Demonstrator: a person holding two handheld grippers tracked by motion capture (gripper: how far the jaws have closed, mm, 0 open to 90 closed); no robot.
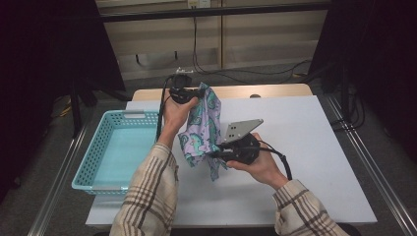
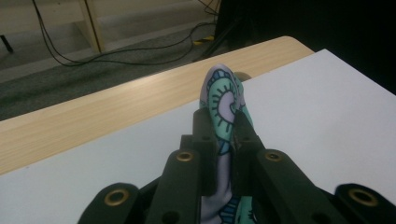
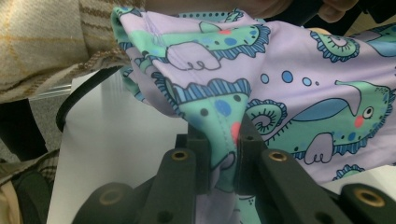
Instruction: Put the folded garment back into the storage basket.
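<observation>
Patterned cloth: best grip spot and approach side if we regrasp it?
Probably an edge fold, pinched from the side. The patterned cloth is thin and limp, hanging above the white table, so only a bunched hem gives the jaws something to bite. The left gripper clamps the top corner and the right gripper a lower edge; each comes in across the fabric.

Plaid sleeves and 2 black handheld grippers

The person wears a beige plaid flannel shirt with dark and orange-tan check lines, its sleeves [image 1: 147, 196] ending in cuffs at the wrists. The left gripper [image 2: 225, 123] and right gripper [image 3: 223, 135] are matte black plastic, each with 2 blocky jaws and brass-ringed screw holes. A black cable [image 1: 281, 160] trails from each, and a grey three-cornered plate [image 1: 242, 129] tops the right one.
</observation>
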